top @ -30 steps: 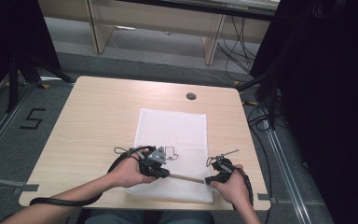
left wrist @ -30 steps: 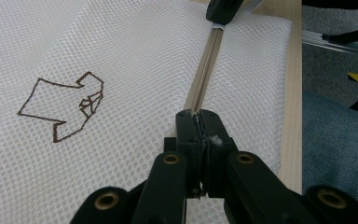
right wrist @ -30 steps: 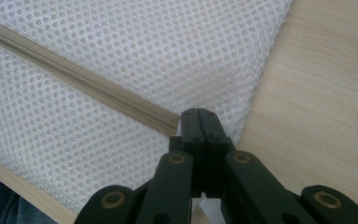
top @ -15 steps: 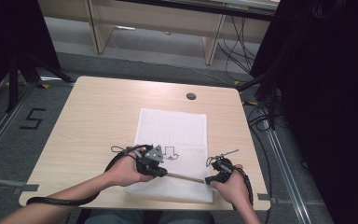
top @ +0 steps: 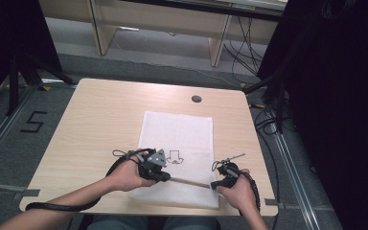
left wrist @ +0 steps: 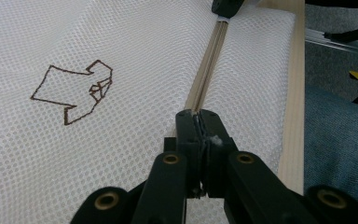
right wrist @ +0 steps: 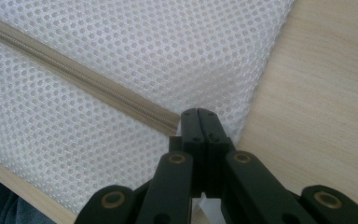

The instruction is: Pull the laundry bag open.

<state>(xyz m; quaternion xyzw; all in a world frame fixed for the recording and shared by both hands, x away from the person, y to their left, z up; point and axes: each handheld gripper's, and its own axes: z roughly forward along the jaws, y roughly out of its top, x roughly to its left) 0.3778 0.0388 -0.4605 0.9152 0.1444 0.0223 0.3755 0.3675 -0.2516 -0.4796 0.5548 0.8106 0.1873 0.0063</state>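
A white mesh bag (top: 179,129) lies flat on the wooden table (top: 105,110), with a brown line drawing (left wrist: 74,91) on it. A beige zipper (top: 189,181) runs across the bag near its front edge. My left gripper (top: 168,178) is shut on the zipper's left part; in the left gripper view its jaws (left wrist: 199,116) pinch the zipper (left wrist: 208,70) with a small white piece between them. My right gripper (top: 214,185) is shut on the zipper's right end (right wrist: 168,122) at the bag's corner, jaws (right wrist: 200,116) pressed together. The zipper is stretched straight between the two grippers.
A round cable hole (top: 196,98) sits at the table's far side. The table's front edge (right wrist: 23,191) runs close behind the bag. Bare wood (right wrist: 321,93) lies to the right of the bag. Cables trail from both grippers over the table's front.
My left hand and gripper have crept slightly to the left along the zipper. The right gripper has stayed where it was.
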